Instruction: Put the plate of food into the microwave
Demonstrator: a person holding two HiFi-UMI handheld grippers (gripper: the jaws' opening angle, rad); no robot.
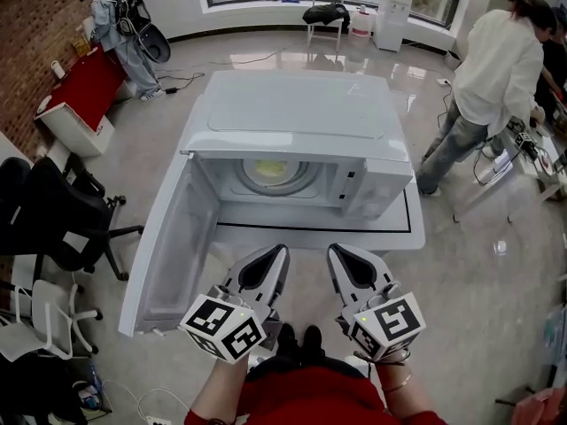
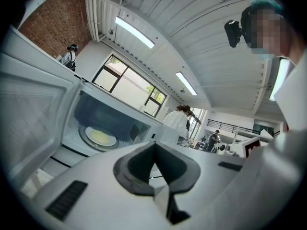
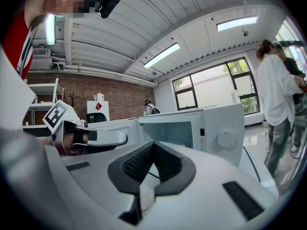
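A white microwave (image 1: 292,104) stands on a low white table (image 1: 390,235). Its door (image 1: 168,246) hangs wide open to the left. Inside, a plate of yellow food (image 1: 275,173) rests on the turntable; the left gripper view also shows the plate (image 2: 100,137) in the cavity. My left gripper (image 1: 282,251) and right gripper (image 1: 335,251) hover side by side just short of the table's near edge, pointing at the microwave. Both are shut with nothing between the fingers. In the gripper views the left gripper (image 2: 154,145) and right gripper (image 3: 153,145) show jaws meeting at the tips.
A black office chair (image 1: 53,220) stands left of the open door. A person in white (image 1: 496,78) stands at the right, another person (image 1: 115,16) at the far left by a red table (image 1: 84,87). A chair (image 1: 326,16) sits by the window.
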